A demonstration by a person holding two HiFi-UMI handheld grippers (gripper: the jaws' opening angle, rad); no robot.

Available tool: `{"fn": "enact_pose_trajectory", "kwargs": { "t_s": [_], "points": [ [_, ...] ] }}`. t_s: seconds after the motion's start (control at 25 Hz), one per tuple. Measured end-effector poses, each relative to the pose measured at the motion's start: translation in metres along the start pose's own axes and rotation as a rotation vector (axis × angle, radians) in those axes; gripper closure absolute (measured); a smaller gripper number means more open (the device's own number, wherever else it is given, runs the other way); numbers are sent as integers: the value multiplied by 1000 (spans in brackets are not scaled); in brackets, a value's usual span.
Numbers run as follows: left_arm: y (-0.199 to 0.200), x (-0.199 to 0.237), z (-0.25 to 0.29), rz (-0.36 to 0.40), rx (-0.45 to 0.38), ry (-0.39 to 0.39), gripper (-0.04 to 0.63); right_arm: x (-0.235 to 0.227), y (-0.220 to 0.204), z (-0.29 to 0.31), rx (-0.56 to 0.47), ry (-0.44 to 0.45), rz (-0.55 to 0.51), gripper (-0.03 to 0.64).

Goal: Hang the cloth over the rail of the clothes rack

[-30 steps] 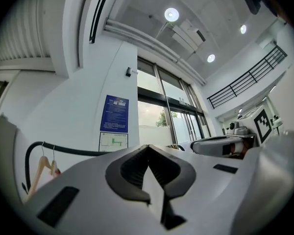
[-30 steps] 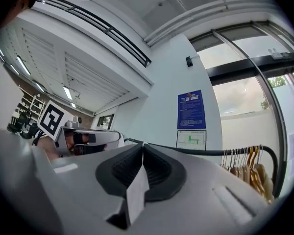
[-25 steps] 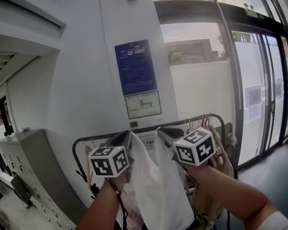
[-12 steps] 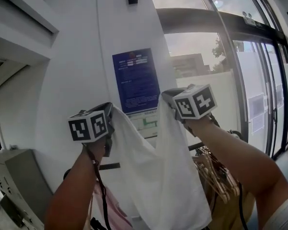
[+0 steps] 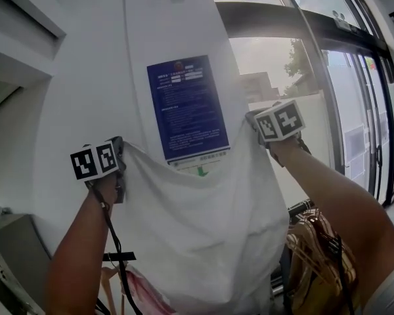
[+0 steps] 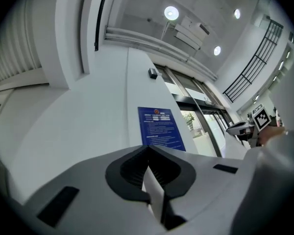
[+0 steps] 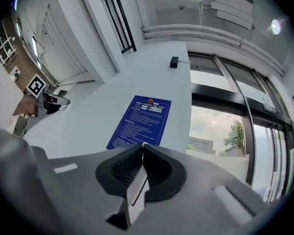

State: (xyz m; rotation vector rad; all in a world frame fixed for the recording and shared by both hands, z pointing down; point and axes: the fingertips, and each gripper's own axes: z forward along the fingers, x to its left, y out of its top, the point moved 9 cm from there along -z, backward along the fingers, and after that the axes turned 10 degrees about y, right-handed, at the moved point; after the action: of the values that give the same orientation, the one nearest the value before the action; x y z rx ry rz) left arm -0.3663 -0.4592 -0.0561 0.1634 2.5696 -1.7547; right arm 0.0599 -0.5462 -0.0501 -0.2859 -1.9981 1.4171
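The left tongs [image 5: 120, 151] and right tongs [image 5: 253, 121] each clamp a top corner of the white cloth [image 5: 203, 228]. It hangs spread between them.

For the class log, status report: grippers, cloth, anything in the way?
Left gripper, right gripper: both shut on top corners of cloth. Cloth spread wide, not yet on rack. Hangers crowd rack at right.

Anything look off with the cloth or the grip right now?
Nothing stands out. The white cloth hangs spread between the left gripper and right gripper, each shut on a top corner; it sags between them, with no tear visible.
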Motion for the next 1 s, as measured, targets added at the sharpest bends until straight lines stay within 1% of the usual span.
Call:
{"fn": "enact_pose_trajectory", "kwargs": {
  "t_s": [0.12, 0.24, 0.4, 0.52, 0.6, 0.8, 0.92, 1.0],
  "points": [
    [-26, 27, 27, -28, 52, 63, 588, -23, -27, 30, 63, -11, 13, 608],
    [-54, 47, 53, -36, 98, 123, 588, -41, -60, 64, 131, -12, 26, 608],
    [-96, 62, 85, -34, 166, 199, 588, -60, -104, 106, 219, -18, 59, 608],
    [-130, 66, 103, -23, 219, 254, 588, -63, -134, 133, 268, -27, 79, 609],
    [-149, 63, 113, -11, 251, 266, 588, -59, -149, 149, 303, -28, 55, 609],
    [-190, 53, 128, 14, 331, 264, 588, -44, -177, 170, 428, -15, -59, 609],
    [-199, 53, 131, 8, 343, 266, 588, -36, -184, 182, 442, 3, -94, 609],
    [-202, 51, 134, 20, 349, 263, 586, -34, -190, 185, 465, 9, -88, 607]
  ]
}}
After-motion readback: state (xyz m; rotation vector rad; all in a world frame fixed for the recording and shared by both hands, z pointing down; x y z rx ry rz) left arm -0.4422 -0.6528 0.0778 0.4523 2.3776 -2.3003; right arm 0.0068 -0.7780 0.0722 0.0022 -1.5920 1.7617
